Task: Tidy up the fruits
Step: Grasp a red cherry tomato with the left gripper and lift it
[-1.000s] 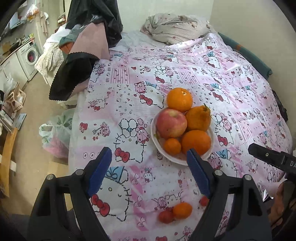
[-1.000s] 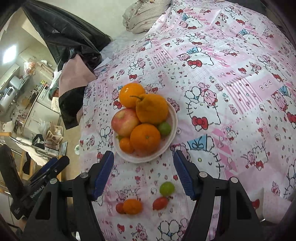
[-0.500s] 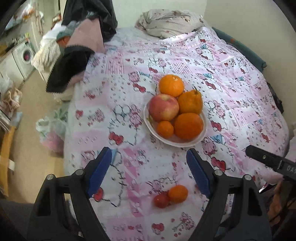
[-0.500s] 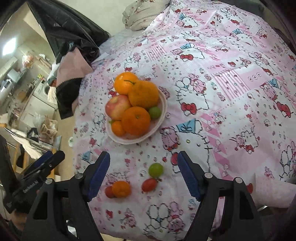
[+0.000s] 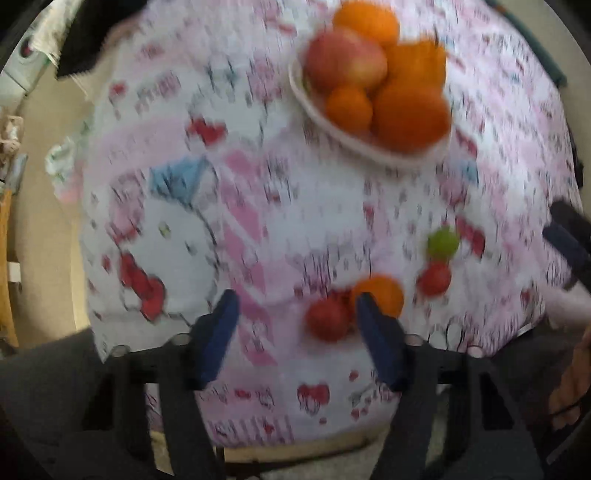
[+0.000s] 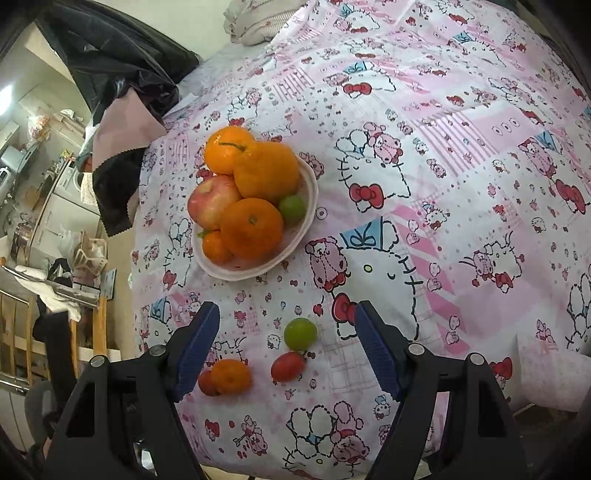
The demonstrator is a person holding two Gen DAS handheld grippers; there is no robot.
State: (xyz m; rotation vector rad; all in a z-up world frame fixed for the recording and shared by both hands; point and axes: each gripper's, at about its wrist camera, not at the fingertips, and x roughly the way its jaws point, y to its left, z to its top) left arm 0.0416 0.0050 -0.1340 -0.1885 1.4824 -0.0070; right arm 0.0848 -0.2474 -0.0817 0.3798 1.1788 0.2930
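A white bowl [image 6: 312, 184] on the pink cartoon cloth holds an apple [image 6: 212, 201], several oranges and a green fruit. Loose on the cloth near the front edge lie a green fruit [image 6: 300, 333], a red tomato [image 6: 288, 365], a small orange [image 6: 231, 376] and a second red tomato [image 6: 206, 384]. My right gripper [image 6: 288, 332] hangs open above the green fruit and tomato. The left wrist view is blurred. My left gripper [image 5: 297, 332] points down at the cloth with its jaws closing. A red tomato [image 5: 328, 319] lies between them beside the small orange [image 5: 382, 293], and the pads are not pressing on it.
Dark and pink clothes [image 6: 122, 110] are heaped at the cloth's far left, and a bundled blanket [image 6: 258, 18] lies at the back. The cloth's front edge drops off just below the loose fruit. The right gripper's blue finger [image 5: 569, 243] shows at the left view's right edge.
The left gripper has dropped and tipped down toward the loose fruit, and its jaws have narrowed. The right gripper has sunk a little and its jaws have widened slightly.
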